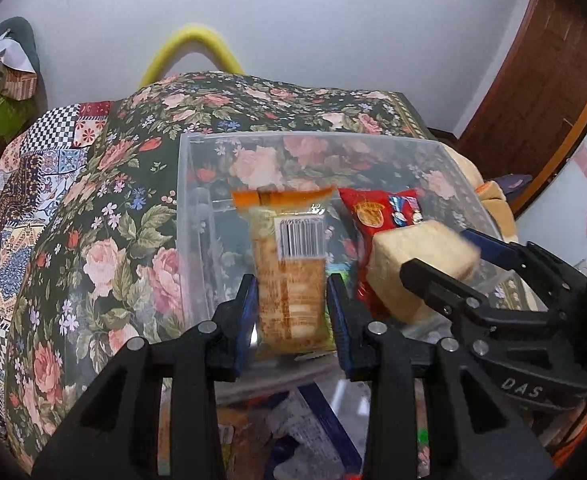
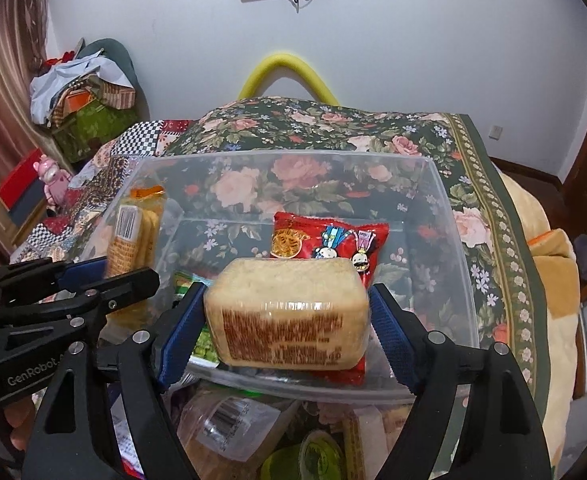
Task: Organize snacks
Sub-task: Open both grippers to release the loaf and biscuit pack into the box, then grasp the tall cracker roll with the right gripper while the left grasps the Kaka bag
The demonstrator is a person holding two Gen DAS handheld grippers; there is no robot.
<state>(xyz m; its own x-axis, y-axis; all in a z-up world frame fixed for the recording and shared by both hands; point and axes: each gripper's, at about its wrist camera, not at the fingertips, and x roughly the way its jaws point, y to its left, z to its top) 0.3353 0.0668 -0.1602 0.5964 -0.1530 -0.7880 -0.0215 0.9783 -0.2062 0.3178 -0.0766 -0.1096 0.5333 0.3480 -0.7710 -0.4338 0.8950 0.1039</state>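
Observation:
My left gripper (image 1: pixel 292 312) is shut on a clear pack of crackers (image 1: pixel 289 280) with an orange top seal and a barcode, held upright over the clear plastic bin (image 1: pixel 189 184). My right gripper (image 2: pixel 289 330) is shut on a wrapped pale bread loaf (image 2: pixel 287 312), held over the bin's (image 2: pixel 449 216) near edge. The loaf (image 1: pixel 421 264) and right gripper (image 1: pixel 453 268) show at right in the left wrist view. The crackers (image 2: pixel 133 240) and left gripper (image 2: pixel 105 276) show at left in the right wrist view. A red snack bag (image 2: pixel 329 240) stands inside the bin, also seen in the left wrist view (image 1: pixel 377 208).
The bin rests on a floral cloth (image 1: pixel 105 248) over a bed. Loose snack packs (image 2: pixel 229 428) lie below the grippers, in front of the bin. A green packet (image 2: pixel 205 344) lies in the bin. A pile of boxes (image 2: pixel 89 116) stands at far left. A yellow foam arch (image 2: pixel 289 68) is behind.

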